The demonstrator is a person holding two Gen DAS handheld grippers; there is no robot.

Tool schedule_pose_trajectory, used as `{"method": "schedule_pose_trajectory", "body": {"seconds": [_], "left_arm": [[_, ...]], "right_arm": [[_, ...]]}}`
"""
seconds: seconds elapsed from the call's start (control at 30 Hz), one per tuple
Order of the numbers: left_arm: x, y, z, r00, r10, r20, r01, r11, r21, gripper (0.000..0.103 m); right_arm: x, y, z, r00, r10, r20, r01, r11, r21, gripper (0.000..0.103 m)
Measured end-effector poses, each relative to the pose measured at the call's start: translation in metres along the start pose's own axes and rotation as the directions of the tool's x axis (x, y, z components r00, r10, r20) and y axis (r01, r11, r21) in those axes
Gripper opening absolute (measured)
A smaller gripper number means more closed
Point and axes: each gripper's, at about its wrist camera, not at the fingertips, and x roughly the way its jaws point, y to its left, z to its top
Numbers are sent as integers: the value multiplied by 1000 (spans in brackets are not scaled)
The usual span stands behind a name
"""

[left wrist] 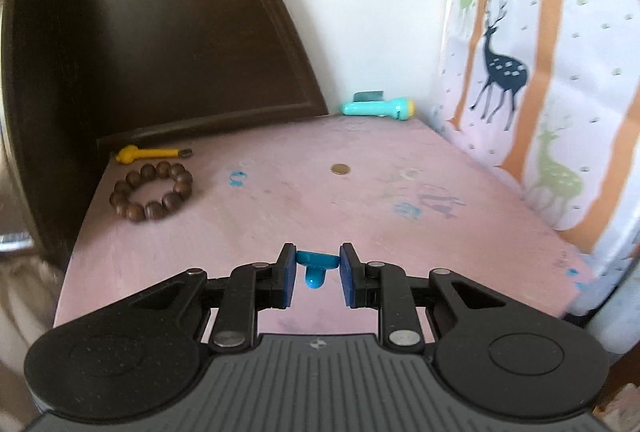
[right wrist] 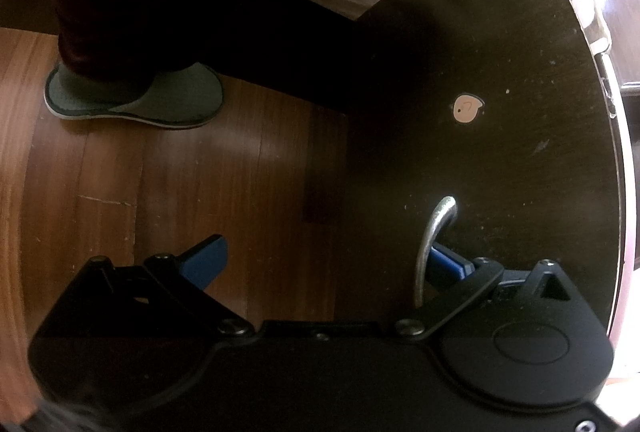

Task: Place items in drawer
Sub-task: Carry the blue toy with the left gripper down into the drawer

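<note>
Left gripper (left wrist: pixel 318 274), nearest the left wrist camera: blue pads pinching a small blue T-shaped piece (left wrist: pixel 316 266) by the ends of its crossbar; the rounded stem hangs toward the camera. The piece is clear of the surface, above the near part of the pink table (left wrist: pixel 280 216).

On the table, far left: a bracelet of brown wooden beads (left wrist: pixel 153 191), lying flat in a ring. Just behind it, near the dark wooden headboard (left wrist: pixel 152 32), a yellow tool (left wrist: pixel 152 154) with a rounded head and a thin shaft, lying sideways. Well apart from these, mid-table toward the back, a coin (left wrist: pixel 340 169). At the far edge against the white wall, a teal toy flashlight (left wrist: pixel 378 108) on its side, with a small grey item (left wrist: pixel 368 96) behind it that cannot be made out. Blue scribble marks on the tabletop. To the right, a white fabric (left wrist: pixel 540 72) printed with orange trees and deer stands right up against the table's edge.

Right gripper (right wrist: pixel 324 262), right wrist view: jaws spread wide. One blue finger (right wrist: pixel 450 263) sits behind the curved metal handle (right wrist: pixel 432 244) of the dark drawer front (right wrist: pixel 500 152); the other hangs free over the wooden floor (right wrist: pixel 200 172). Whether the hooked finger touches the handle cannot be told. A small pale heart-shaped sticker (right wrist: pixel 467 108) on the drawer front above the handle. The view is too dark to judge whether the drawer is pulled out.

On the floor, upper left: a person's foot in a grey slipper (right wrist: pixel 136 98), dark trouser leg above.
</note>
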Motion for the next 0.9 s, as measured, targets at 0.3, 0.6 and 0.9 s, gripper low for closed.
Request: {"method": "schedule_pose_trajectory", "body": {"seconds": [0.3, 0.6, 0.9], "left_arm": [[-45, -73, -57, 979, -188, -73, 197, 969, 146, 22], [-11, -142, -132, 861, -256, -440, 452, 782, 429, 22], [-6, -155, -150, 801, -261, -539, 539, 706, 459, 22]], "right_arm": [[-1, 2, 0, 1000, -1, -4, 1, 1000, 5, 103], [-1, 3, 1, 1000, -3, -13, 3, 1000, 12, 103], [0, 4, 1, 1000, -6, -14, 6, 1000, 10, 103]]}}
